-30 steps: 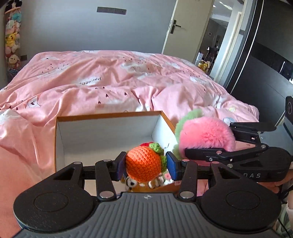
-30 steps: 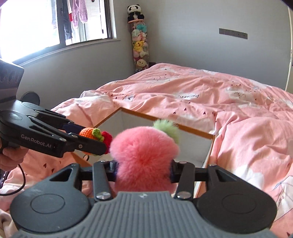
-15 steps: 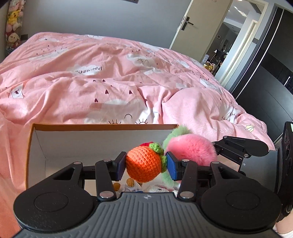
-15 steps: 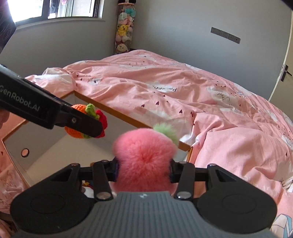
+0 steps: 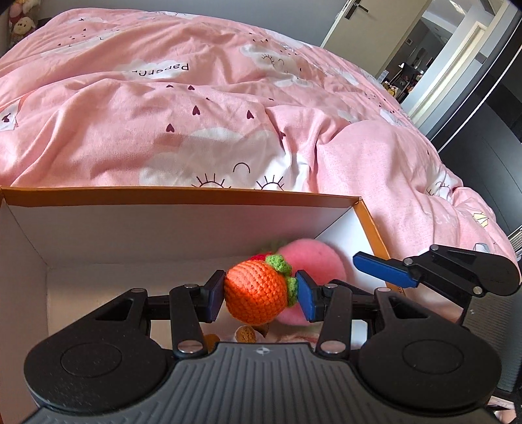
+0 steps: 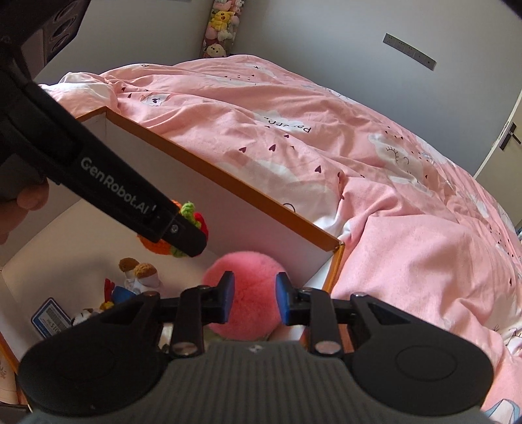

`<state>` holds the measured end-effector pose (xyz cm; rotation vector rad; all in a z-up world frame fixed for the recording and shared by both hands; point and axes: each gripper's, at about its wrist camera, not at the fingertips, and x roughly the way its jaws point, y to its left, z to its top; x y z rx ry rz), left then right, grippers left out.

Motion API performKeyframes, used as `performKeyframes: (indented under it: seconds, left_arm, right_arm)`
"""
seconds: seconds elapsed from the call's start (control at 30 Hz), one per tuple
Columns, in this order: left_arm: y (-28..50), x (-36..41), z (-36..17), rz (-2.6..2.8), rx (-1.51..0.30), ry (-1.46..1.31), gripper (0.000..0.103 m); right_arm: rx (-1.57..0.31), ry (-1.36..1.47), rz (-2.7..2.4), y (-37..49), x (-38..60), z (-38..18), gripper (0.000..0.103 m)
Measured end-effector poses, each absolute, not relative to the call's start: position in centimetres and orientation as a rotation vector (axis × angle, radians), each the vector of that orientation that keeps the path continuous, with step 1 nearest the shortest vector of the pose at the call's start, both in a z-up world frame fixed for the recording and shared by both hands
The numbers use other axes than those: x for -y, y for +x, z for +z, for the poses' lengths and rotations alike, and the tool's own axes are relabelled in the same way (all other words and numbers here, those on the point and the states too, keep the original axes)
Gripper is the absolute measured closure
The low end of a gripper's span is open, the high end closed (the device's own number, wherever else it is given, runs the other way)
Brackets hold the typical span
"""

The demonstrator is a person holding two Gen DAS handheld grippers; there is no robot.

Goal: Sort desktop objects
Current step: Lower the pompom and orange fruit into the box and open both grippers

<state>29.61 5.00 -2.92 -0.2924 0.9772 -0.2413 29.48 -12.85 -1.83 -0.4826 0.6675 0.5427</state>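
An orange crochet fruit (image 5: 254,293) with green leaves and a red bit is clamped between my left gripper (image 5: 261,297) pads, just above the open white box with an orange rim (image 5: 195,195). In the right wrist view the same fruit (image 6: 156,248) peeks out behind the left gripper's black body. My right gripper (image 6: 253,300) hangs over the box's near right corner, its jaws closing. The fluffy pink ball (image 6: 243,293) sits blurred just past the fingertips, inside the box and out of the pads. It shows behind the orange fruit as the pink ball (image 5: 313,257) in the left view.
Small plush figures (image 6: 140,272) and a blue tag card (image 6: 50,318) lie on the box floor. A pink duvet (image 5: 228,98) covers the bed beyond the box. A person's finger (image 6: 29,199) holds the left gripper. A door (image 5: 355,19) stands at the far right.
Both grippers have come down over the box. The pink ball has left the right jaws, which have narrowed. The left gripper still clamps the orange fruit.
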Motion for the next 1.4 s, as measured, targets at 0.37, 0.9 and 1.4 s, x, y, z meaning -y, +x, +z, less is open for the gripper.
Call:
performKeyframes:
  seconds: [0.37,0.9,1.4]
  left_arm:
    - [31.1,-3.5,-5.1,-0.244,-1.066,-0.253,0.049]
    - [31.4,-4.1,-5.8,-0.259,-1.113,-0.325,0.04]
    - [31.1,-4.5,-6.3,-0.235,-1.139,-0.35,0.078]
  right_arm:
    - [-0.68,-0.35,0.503,28.8,15.2,-1.2,0.07]
    - [-0.69,-0.326,0.511,27.8,15.1,-1.4,0.066]
    - [-0.691,-0.335,0.508,27.6,15.2,-1.5,0.067]
